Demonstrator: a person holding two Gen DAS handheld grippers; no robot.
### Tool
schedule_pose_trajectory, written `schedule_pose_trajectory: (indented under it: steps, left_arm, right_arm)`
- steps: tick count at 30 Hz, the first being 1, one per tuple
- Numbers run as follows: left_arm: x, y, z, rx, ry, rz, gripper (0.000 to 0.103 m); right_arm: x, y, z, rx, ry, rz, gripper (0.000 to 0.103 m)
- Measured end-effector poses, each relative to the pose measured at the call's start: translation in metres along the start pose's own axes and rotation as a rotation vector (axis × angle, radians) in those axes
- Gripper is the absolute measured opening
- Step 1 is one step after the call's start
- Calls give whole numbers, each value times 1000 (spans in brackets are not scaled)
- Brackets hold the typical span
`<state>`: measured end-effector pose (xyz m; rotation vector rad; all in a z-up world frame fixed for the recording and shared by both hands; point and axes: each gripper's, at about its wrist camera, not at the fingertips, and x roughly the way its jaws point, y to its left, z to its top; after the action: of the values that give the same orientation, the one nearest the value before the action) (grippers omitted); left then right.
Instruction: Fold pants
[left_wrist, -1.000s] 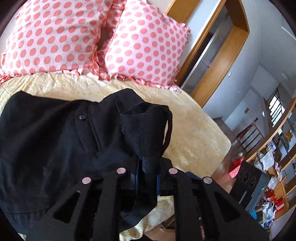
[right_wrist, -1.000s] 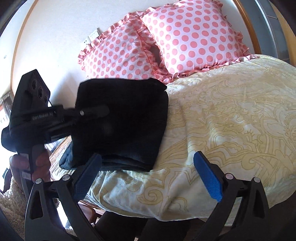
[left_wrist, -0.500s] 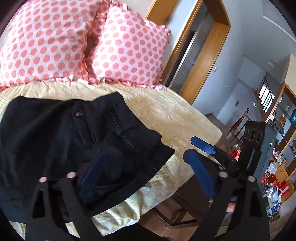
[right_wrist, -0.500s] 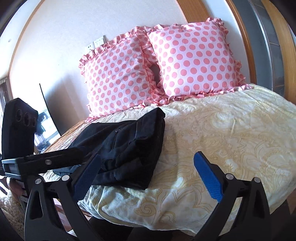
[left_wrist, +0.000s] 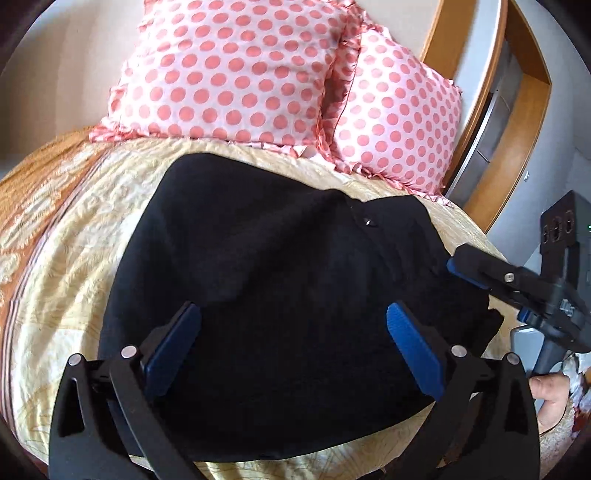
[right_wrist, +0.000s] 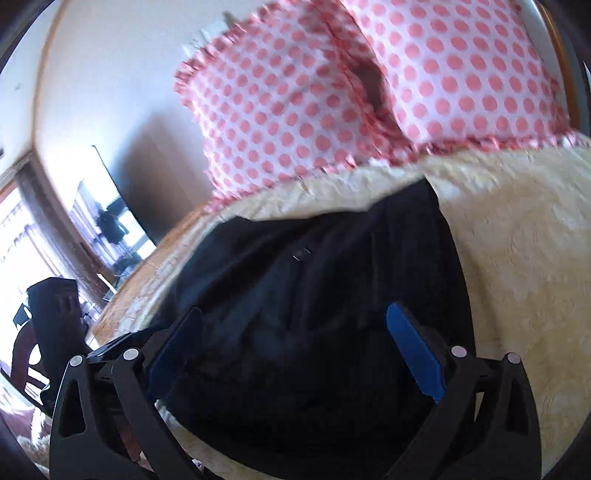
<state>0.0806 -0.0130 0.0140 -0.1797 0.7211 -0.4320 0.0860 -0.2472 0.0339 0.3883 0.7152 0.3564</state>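
The black pants (left_wrist: 295, 280) lie folded into a thick square on the yellow patterned bedspread (left_wrist: 74, 258), waist button (left_wrist: 368, 222) facing up. My left gripper (left_wrist: 293, 332) hovers over their near part, open wide with nothing between its blue pads (left_wrist: 413, 350). In the left wrist view the right gripper (left_wrist: 476, 271) reaches in from the right above the pants' right edge, a hand (left_wrist: 550, 397) on its handle. In the blurred right wrist view my right gripper (right_wrist: 293, 339) is open over the same pants (right_wrist: 314, 302), empty.
Two pink polka-dot pillows (left_wrist: 236, 70) (left_wrist: 399, 118) lean at the head of the bed. A wooden door frame (left_wrist: 517, 140) stands right of the bed. In the right wrist view a dark screen (right_wrist: 118, 206) and a bright window (right_wrist: 22, 240) sit to the left.
The left gripper let go of the pants' waistband, opened wide and swung left over the folded stack. The right gripper, open throughout, moved in from beside the pants to over them.
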Motion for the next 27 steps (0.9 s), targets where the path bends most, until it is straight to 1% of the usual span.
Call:
schedule_pose_trajectory:
  steps: [1,2,4,5,6,7,8,10,11,13,14,15,17,18,20,22,24,27]
  left_arm:
    - [-1,1,-3,6,-8,-6,100]
    - [-3,0,-7,21,-10,1,100]
    - [-4,-3,-9,29,-6,0,101]
    - [-6,-2,-5,15,1,-14,101]
    - [-9,0,2,-12,7,-43,101]
    - [-13,3,10,-38,0,-86,101]
    - [-17,7,20,-58,-18,-134,101]
    - [-17,15,44,-96,-41,-202,101]
    - [-13,19,55,-112,-39,-233,101]
    - [3,24,74,-155,8,-289,101]
    - [15,26,82,-172,40,-295,101]
    - [28,28,87,-188,69,-273,101]
    - [51,34,93,-209,134,-206,101]
    - [62,39,92,-229,170,-181,101]
    - [74,47,89,-260,206,-170,100]
    - [75,49,87,-258,194,-147,96]
    - [74,47,87,-239,195,-133,96]
    - [61,40,82,-168,171,-96,96]
  right_arm:
    - [4,-7,-6,22,17,-1,102]
    - [-1,-7,-11,0,-7,-5,102]
    - [-3,-3,-16,-29,11,-38,102]
    - [-3,0,-15,-40,21,-52,102]
    - [-4,1,-12,-38,25,-54,102]
    - [-8,0,-8,-17,13,-34,102]
    - [-12,-3,-1,14,-9,10,102]
    - [-16,-10,14,78,-49,92,102]
    - [-14,-14,21,110,-55,120,102]
    - [-3,-22,34,155,-34,136,102]
    - [5,-25,38,176,-12,129,102]
    - [13,-30,39,199,14,115,102]
    - [28,-38,36,230,63,86,102]
    - [29,-39,33,219,55,79,102]
    - [28,-38,28,192,41,70,102]
    - [28,-36,27,176,37,57,102]
    - [29,-31,27,141,48,30,102]
    - [21,-21,24,92,44,-10,102]
